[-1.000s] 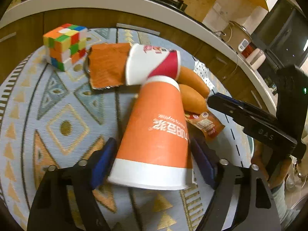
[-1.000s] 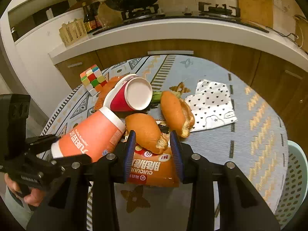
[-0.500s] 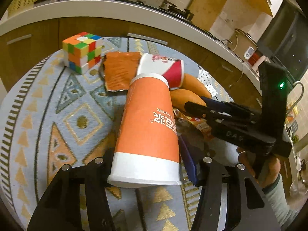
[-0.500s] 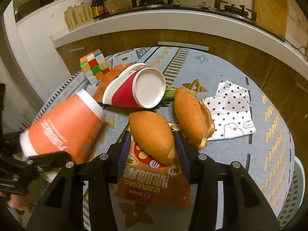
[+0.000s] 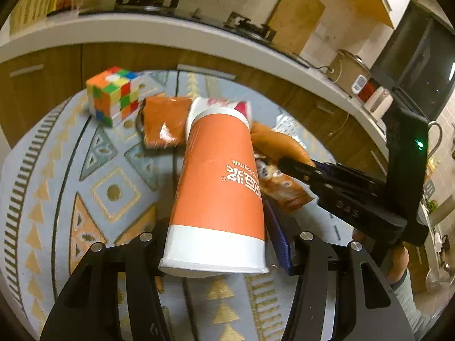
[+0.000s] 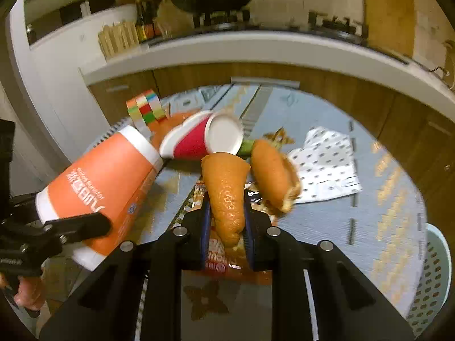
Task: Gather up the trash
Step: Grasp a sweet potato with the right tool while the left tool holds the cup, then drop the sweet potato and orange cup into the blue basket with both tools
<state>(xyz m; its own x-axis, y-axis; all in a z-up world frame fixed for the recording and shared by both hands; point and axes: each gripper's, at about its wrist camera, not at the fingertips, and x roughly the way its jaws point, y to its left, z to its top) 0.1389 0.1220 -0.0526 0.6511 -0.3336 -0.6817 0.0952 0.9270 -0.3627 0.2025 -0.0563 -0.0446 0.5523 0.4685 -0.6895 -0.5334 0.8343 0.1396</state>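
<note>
Gripping the wide rim end of the orange paper cup (image 5: 219, 187), the left gripper (image 5: 216, 253) has its jaws about half spread and pressed on the cup's sides, so the cup points away from the hand with its narrow base toward the far side, tilted clear of the patterned tablecloth (image 5: 85, 170). Just right of it, the right gripper (image 6: 226, 227) has just been closing and now pinches the near bread roll (image 6: 224, 190), jaws narrow and squeezing the soft crust, the roll standing up between them over the snack wrapper (image 6: 224, 267). Taking one piece in each hand looks like a way to clear two items at once. At the near right edge a pale perforated basket (image 6: 435, 272) waits, probably the place for the trash. Farther off lie the second roll (image 6: 273, 173), the red cup (image 6: 199, 142) on its side and the spotted napkin (image 6: 327, 167); the colour cube (image 5: 112, 95) stands at the far left.
</note>
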